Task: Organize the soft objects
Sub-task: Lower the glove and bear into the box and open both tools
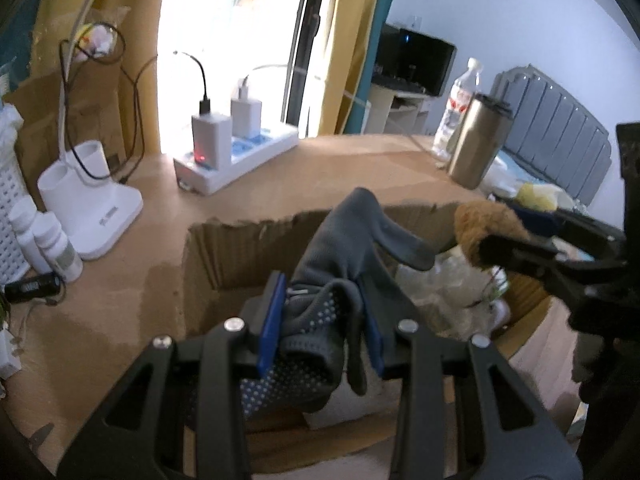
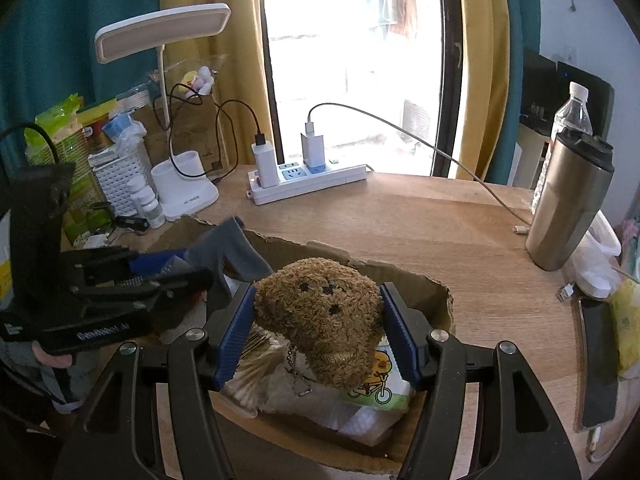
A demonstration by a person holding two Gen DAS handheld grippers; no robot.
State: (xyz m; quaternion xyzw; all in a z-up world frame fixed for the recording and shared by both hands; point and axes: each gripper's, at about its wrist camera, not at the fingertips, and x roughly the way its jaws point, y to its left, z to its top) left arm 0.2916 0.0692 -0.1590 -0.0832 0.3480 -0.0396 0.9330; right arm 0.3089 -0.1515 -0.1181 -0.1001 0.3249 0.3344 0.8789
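Note:
My left gripper (image 1: 322, 316) is shut on a grey work glove (image 1: 352, 236) with white grip dots, held over an open cardboard box (image 1: 208, 256); its fingers point up. My right gripper (image 2: 318, 330) is shut on a brown fuzzy plush toy (image 2: 320, 312) with black dots, held above the same box (image 2: 420, 280). In the left wrist view the right gripper (image 1: 516, 252) comes in from the right with the plush toy (image 1: 480, 224). In the right wrist view the left gripper (image 2: 160, 276) holds the glove (image 2: 236, 248) at left. The box holds plastic bags and a tissue pack (image 2: 380, 388).
On the wooden desk: a white power strip (image 2: 308, 180) with chargers, a white desk lamp (image 2: 180, 188), small white bottles (image 2: 148, 204), a steel tumbler (image 2: 568, 208), a water bottle (image 2: 572, 116), a phone (image 2: 600, 360) at the right edge. A bed headboard (image 1: 560, 128) stands beyond.

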